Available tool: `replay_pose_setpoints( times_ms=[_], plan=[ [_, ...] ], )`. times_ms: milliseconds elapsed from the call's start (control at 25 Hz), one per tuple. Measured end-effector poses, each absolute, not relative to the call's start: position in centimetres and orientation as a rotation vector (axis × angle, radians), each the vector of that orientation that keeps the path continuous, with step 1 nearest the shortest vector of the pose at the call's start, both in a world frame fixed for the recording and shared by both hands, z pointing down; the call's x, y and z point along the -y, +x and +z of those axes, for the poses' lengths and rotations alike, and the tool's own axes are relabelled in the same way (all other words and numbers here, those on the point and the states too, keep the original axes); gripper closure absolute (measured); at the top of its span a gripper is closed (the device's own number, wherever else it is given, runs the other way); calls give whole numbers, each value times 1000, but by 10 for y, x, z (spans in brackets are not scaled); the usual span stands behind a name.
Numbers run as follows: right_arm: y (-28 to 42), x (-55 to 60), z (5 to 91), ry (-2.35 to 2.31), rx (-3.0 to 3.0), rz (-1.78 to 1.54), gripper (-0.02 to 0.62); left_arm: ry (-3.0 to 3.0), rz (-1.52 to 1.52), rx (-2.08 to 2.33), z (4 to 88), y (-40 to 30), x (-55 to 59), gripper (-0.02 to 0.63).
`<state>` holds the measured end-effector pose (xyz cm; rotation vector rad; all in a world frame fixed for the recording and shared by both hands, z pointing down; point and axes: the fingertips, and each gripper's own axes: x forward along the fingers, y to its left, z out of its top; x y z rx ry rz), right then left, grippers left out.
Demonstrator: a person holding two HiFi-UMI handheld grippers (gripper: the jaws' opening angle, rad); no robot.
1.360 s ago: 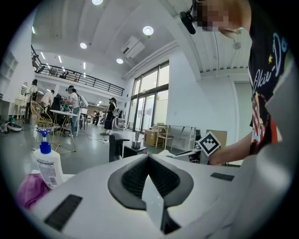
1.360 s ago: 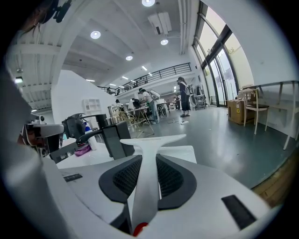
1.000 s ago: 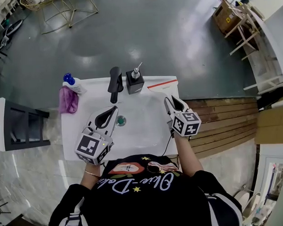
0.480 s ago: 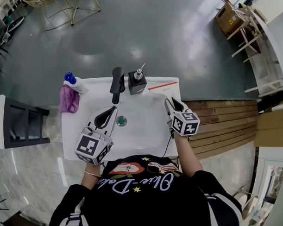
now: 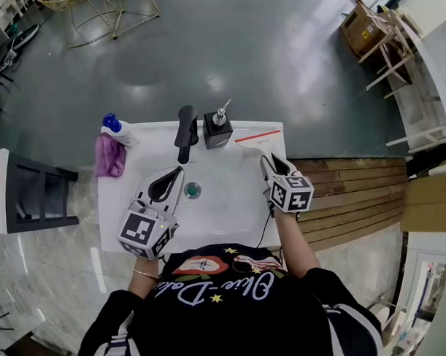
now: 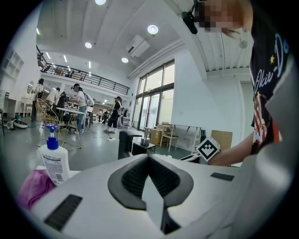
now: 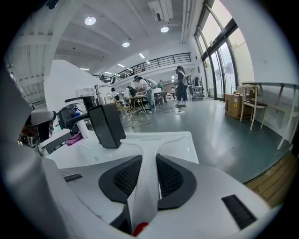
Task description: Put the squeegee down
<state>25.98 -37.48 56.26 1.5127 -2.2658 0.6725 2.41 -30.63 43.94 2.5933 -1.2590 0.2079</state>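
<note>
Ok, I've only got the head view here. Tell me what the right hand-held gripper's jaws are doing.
Observer: The right hand-held gripper has its jaws shut on the white handle of the squeegee.
Operator: Describe how the handle sits in the grip.
Observer: It runs straight out between the two pads, centred, and widens into the blade head just past the tips, beside the black soap dispenser.
Operator: Now report the left one.
Observer: The left hand-held gripper has its jaw tips together, and I see nothing gripped.
</note>
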Motion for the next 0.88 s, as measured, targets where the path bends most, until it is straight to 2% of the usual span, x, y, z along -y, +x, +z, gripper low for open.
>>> replay_pose_setpoints(
  times_ms=[880],
  plan=[
    [259, 375, 566, 1502, 2243, 673, 486, 2591, 193, 1278, 433, 19, 305, 614]
  ],
)
